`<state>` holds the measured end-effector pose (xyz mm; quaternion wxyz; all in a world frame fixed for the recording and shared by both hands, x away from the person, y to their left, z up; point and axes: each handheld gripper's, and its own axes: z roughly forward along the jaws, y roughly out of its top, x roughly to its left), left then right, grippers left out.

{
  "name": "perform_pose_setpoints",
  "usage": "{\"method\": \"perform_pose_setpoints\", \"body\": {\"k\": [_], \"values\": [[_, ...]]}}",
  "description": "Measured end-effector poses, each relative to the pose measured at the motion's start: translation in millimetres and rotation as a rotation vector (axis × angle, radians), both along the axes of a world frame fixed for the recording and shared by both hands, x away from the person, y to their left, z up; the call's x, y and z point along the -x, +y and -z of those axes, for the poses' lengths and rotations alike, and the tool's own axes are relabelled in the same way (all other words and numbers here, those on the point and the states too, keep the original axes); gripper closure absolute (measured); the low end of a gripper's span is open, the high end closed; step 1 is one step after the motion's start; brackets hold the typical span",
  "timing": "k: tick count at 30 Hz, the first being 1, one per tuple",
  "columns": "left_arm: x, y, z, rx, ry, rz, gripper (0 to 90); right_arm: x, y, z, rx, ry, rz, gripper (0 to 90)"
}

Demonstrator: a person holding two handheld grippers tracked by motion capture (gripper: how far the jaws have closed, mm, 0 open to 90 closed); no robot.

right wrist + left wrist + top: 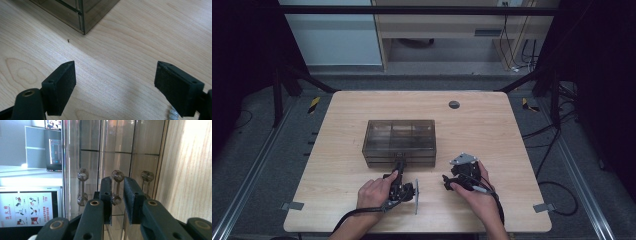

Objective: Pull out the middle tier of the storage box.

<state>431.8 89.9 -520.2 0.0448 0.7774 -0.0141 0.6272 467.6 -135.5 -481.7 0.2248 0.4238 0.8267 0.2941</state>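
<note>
A pale wooden table carries a smoky, clear plastic drawer box near its middle, front face toward the person. The left gripper is the nearer tool, reaching straight at that front. In the left gripper view the box appears turned sideways, showing 3 clear drawer handles. The black jaws stand narrow around the middle handle, with small gaps still visible either side, so no firm grip shows. The handle's long axis runs along the jaws. The right gripper waits wide open and empty over bare wood, right of the box. Nothing blocks a pull toward the person.
</note>
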Motion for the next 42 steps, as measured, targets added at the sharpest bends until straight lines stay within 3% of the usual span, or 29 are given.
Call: {"method": "perform_pose_setpoints", "body": {"k": [13,18,42], "values": [[-4.3,-0.2,2.0,-0.005,-0.005,-0.01,77.7,0.2,0.1,0.2,0.003,-0.002,-0.001,18.1],[-4.8,-0.9,4.3,-0.022,-0.03,-0.005,78.8,0.2,0.5,0.3,0.007,-0.003,-0.002,18.1],[-4.4,-4.2,4.7,-0.015,-0.028,-0.02,80.3,0.3,0.3,0.0,0.01,-0.006,-0.005,18.7]]}}
